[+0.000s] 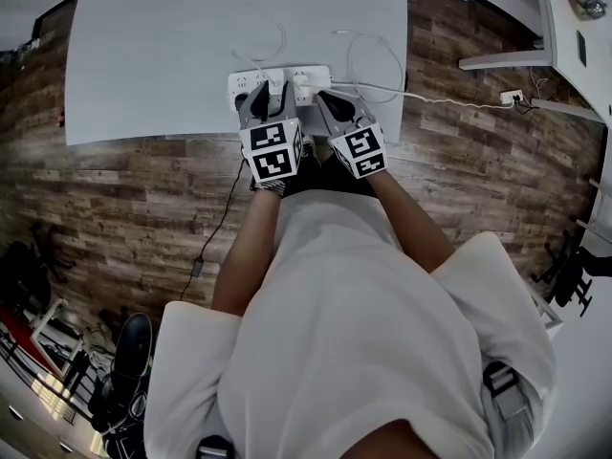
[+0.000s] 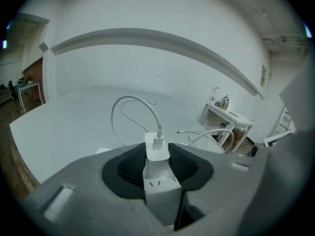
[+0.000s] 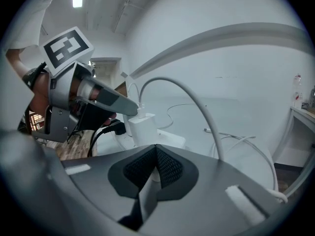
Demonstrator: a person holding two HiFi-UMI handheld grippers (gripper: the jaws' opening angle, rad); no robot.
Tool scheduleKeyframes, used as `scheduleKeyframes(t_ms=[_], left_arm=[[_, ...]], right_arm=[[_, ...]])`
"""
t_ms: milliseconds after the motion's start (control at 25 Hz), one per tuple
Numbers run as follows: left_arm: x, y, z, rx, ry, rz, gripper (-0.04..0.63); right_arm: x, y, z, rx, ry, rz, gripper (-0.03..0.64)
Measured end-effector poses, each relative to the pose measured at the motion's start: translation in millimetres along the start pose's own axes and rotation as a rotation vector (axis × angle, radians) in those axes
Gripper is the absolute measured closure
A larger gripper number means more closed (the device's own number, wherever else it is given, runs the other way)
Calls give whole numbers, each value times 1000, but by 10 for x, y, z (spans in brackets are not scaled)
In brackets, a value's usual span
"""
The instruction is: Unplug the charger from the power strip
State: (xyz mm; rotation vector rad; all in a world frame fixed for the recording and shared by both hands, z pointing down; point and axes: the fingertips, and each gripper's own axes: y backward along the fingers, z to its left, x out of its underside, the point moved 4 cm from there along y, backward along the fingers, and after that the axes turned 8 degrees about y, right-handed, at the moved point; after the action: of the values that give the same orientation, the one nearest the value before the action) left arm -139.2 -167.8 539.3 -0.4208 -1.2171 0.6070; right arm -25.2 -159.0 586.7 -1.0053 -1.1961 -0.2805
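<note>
2 grippers at the table's (image 1: pixel 143 55) near edge: left gripper (image 1: pixel 263 101) clamps my charger (image 2: pixel 157 154) on the power strip (image 1: pixel 308 76); right gripper (image 1: pixel 330 101) jaws together.

- Charger (image 2: pixel 157 154): flanks covered by the pads of the left claw (image 2: pixel 157 150); in the head view, wholly hidden beneath that claw.
- Power strip (image 1: pixel 311 75): midsection covered by both claws in the head view. Under the left claw only a short socketed stretch shows, the remainder behind the claw's body.
- Right claw (image 3: pixel 155 151): pale sliver in the wedge below its meeting pads; too little shows to identify.
- Black cord (image 1: pixel 222 213): upper end hidden behind the left claw.
- Counter (image 1: pixel 143 55): far edge, beyond both claws, cut off by the picture's top.
- Small objects (image 2: pixel 222 101), far off to the right of the left claw: too small to identify.
</note>
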Motion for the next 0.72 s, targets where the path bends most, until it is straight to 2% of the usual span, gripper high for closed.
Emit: scheduleKeyframes(t_ms=[120, 200, 320, 440, 560, 720], left_arm=[[-16, 13, 8, 13, 36, -7, 445], [-12, 10, -7, 3, -6, -5, 445], [-4, 22, -44, -24, -110, -3, 446], [0, 33, -58, -30, -135, 3, 448], [9, 28, -32, -19, -90, 12, 448], [-36, 8, 34, 17, 45, 11, 448]], right_arm=[[-1, 10, 0, -5, 2, 1, 615], [4, 10, -5, -6, 5, -1, 615], [6, 17, -10, -8, 12, -8, 615], [6, 23, -10, -6, 13, -8, 615], [15, 15, -1, -9, 5, -3, 615], [-2, -7, -2, -9, 13, -5, 615]])
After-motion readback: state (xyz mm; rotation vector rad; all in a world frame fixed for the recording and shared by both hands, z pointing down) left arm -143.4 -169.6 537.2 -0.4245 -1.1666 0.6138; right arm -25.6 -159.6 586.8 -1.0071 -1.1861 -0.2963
